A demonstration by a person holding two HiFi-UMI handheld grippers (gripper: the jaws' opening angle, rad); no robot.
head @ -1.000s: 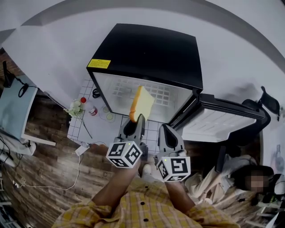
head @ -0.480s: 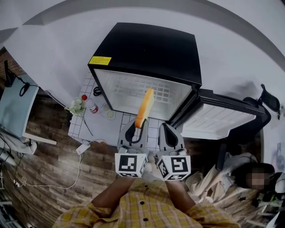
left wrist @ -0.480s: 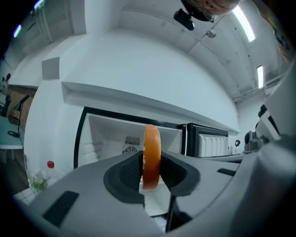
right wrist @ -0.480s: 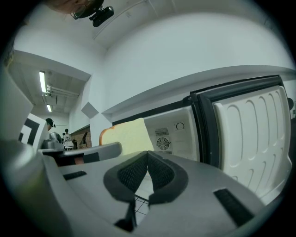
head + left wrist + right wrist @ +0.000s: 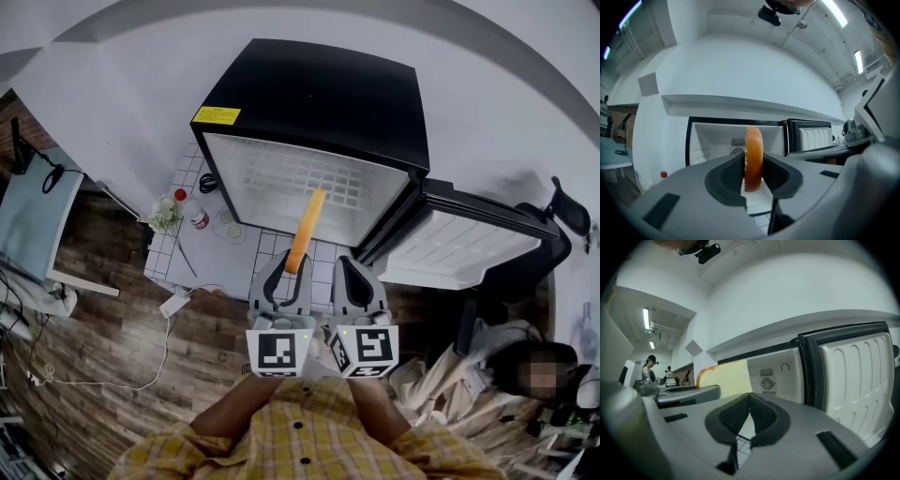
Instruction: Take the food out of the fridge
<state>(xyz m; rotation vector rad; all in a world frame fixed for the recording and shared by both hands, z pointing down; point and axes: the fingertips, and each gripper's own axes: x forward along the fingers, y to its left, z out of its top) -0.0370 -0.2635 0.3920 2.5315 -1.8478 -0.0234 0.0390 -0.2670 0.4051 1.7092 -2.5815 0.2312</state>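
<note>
My left gripper (image 5: pixel 289 272) (image 5: pixel 753 174) is shut on a slice of bread (image 5: pixel 306 231) (image 5: pixel 753 159) with an orange crust, held edge-on in front of the open black fridge (image 5: pixel 319 112). The slice stands upright between the pads, its flat face turned toward the right gripper view, where the bread (image 5: pixel 725 379) shows at the left. My right gripper (image 5: pixel 354 281) (image 5: pixel 749 408) hangs beside the left one, shut with nothing in it. The fridge's white inside (image 5: pixel 717 143) with its wire shelf (image 5: pixel 300 187) looks bare.
The fridge door (image 5: pixel 459 253) (image 5: pixel 855 380) stands swung open to the right. A low white tiled table (image 5: pixel 202 258) before the fridge holds a red-capped bottle (image 5: pixel 194 216) and small dishes. A cable lies on the wooden floor (image 5: pixel 103 328). Another person sits at the lower right (image 5: pixel 525 375).
The left gripper rolled, turning the bread from face-on to edge-on, and drew slightly back from the fridge. The right gripper stayed put.
</note>
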